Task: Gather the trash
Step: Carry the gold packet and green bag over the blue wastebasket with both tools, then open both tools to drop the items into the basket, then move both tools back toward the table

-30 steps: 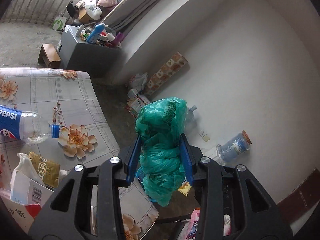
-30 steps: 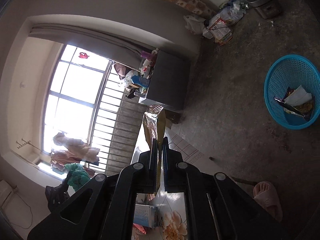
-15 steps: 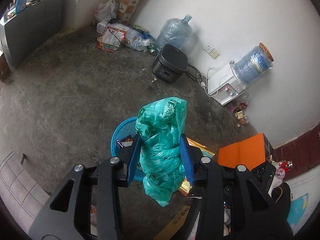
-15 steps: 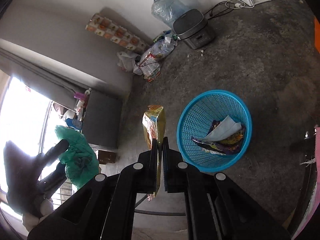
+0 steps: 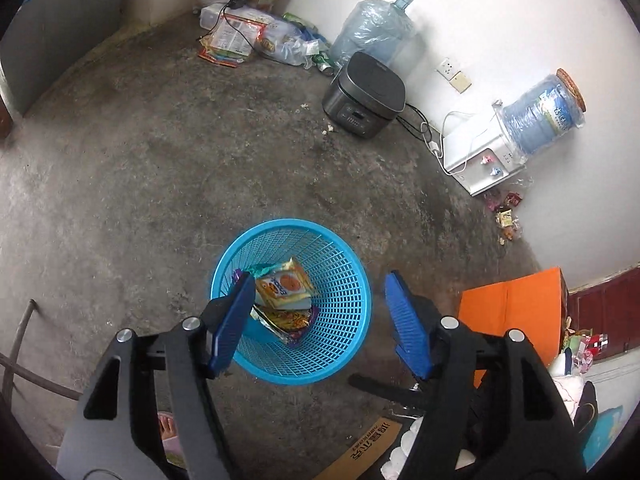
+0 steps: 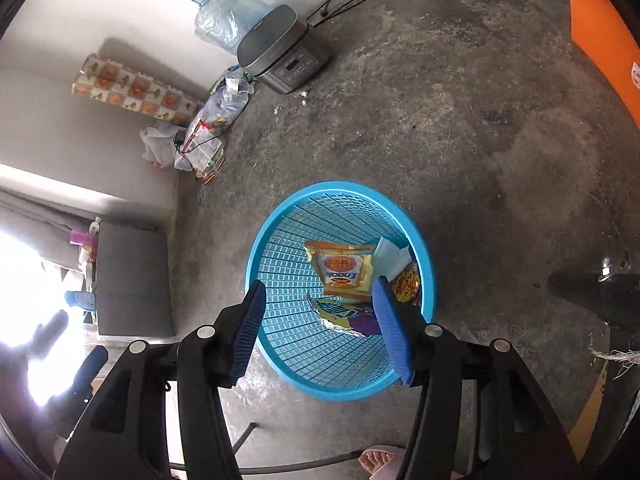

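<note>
The left gripper (image 5: 318,322) is spread wide with nothing between its blue pads (image 5: 230,326), poised above the blue basket (image 5: 344,364) on the concrete floor (image 5: 140,184). The right gripper (image 6: 320,328) is likewise released and empty over the same basket (image 6: 340,390). Inside lie the trash items: an orange snack packet (image 6: 344,268) on top (printed side up), a white paper (image 6: 390,258) beside it, and other wrappers (image 6: 344,316) beneath. Farther off, a dark cooker (image 5: 366,94) sits near the white wall, touching a big water jug (image 5: 374,32); to its right a white dispenser (image 5: 478,156) carries another jug.
</note>
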Motion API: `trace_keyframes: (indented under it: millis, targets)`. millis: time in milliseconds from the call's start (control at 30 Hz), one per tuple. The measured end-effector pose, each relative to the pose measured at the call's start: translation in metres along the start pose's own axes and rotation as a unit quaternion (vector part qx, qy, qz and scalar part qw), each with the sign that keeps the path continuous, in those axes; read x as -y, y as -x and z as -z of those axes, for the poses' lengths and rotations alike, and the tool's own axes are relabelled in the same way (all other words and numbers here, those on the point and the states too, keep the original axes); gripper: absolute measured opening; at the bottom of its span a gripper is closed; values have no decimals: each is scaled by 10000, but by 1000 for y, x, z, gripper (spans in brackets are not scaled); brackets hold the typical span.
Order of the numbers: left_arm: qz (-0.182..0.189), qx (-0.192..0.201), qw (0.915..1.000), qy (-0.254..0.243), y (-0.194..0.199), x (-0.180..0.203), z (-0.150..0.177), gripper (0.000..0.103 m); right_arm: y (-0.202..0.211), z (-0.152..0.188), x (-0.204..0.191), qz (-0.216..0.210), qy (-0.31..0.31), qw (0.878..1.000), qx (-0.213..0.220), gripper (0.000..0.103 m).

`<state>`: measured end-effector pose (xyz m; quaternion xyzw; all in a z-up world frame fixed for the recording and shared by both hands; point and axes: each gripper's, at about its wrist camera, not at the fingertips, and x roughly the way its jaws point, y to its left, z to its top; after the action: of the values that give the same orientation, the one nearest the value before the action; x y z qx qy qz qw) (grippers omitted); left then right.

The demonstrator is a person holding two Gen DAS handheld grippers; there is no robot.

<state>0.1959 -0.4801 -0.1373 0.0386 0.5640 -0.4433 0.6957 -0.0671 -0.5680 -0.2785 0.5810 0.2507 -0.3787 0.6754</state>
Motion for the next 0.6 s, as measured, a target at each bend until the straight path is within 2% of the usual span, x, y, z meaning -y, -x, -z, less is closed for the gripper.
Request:
trace_keyframes:
  millis: [67,167,200,300,367,467,600]
  targets:
    - [84,310,9995,49,25,2,2,66,13,6,-7,39,119,9998,123,54]
    - [520,768,9954,257,72,1,8,67,43,15,-33,60,597,9971,459,54]
    - [667,922,9931,286,91,1,12,69,56,19,-46,41,803,9949,611,55]
    - [919,1553,9832,276,158,2,31,82,106,38,-87,-129,1501,9811,1215,66]
    - [846,1996,9761,140,205,3,49,84,144,58,-113,-343,2028,9635,1715,79]
    - [631,2451,9673,-175,267,0,80,89,191,95,-147,-601,2798,9301,2302,93]
    - [251,2916,9555,-376,341,-13,123,94,232,144,-179,-890,3680,8843,2732,97]
